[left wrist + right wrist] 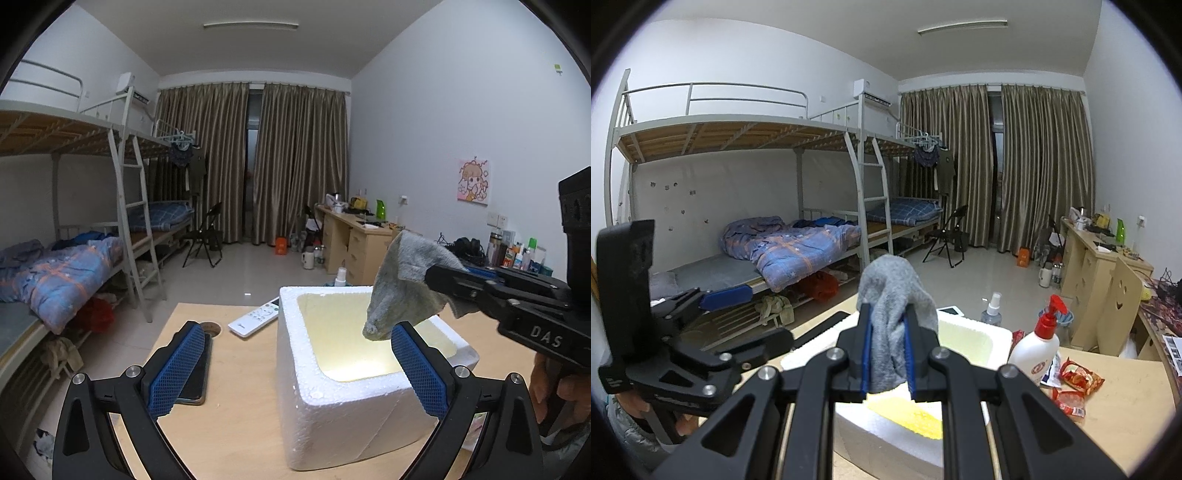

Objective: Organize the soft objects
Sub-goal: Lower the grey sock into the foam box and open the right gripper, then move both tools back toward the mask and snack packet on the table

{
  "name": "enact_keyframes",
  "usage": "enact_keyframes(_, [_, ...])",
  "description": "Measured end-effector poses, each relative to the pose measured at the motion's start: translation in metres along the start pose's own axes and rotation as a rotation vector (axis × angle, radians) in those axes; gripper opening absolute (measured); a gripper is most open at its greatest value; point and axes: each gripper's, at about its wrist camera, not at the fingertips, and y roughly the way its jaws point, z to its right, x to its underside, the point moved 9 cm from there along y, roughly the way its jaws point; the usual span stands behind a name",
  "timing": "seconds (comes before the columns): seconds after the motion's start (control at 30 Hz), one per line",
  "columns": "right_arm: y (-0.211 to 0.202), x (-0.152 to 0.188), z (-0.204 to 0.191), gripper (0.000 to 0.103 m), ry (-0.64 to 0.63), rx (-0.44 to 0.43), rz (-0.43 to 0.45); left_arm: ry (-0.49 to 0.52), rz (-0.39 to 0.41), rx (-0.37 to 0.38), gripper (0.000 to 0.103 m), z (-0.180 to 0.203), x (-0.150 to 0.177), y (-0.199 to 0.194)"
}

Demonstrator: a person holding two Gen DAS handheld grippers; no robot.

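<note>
A white foam box point(343, 417) with a yellowish inside stands on the wooden table point(229, 435). My right gripper point(888, 314) is shut on a grey sock point(892, 295) and holds it above the box's opening point(967, 339). In the left wrist view the sock point(402, 288) hangs from the right gripper point(434, 275) over the box's right side. My left gripper point(297, 360) is open and empty, its fingers on either side of the box's near left corner. It also shows at the left of the right wrist view point(726, 297).
A white remote point(255, 315) and a dark phone point(195, 384) lie on the table left of the box. A white pump bottle point(1039, 343), a spray bottle point(991, 310) and red snack packets point(1078, 380) sit right of the box. Bunk beds and desks stand beyond.
</note>
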Motion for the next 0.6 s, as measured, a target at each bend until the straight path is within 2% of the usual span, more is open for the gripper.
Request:
enact_keyframes(0.03, [0.003, 0.001, 0.000, 0.022, 0.002, 0.001, -0.008, 0.000, -0.002, 0.001, 0.101, 0.000, 0.001, 0.000])
enact_keyframes(0.1, [0.006, 0.001, 0.002, 0.037, 0.013, 0.003, -0.013, -0.001, -0.003, -0.003, 0.101, -0.002, 0.001, 0.001])
enact_keyframes(0.17, [0.006, 0.003, 0.003, 0.070, 0.018, 0.010, -0.017, -0.004, -0.004, -0.003, 0.101, -0.003, 0.002, 0.002])
enact_keyframes(0.2, [0.004, 0.003, 0.003, 0.073, 0.016, 0.017, -0.009, -0.005, -0.004, -0.003, 0.101, -0.003, 0.003, 0.002])
enact_keyframes(0.6, [-0.017, 0.001, 0.000, 0.075, 0.021, 0.028, 0.019, -0.004, 0.003, 0.002, 0.101, 0.003, 0.000, -0.003])
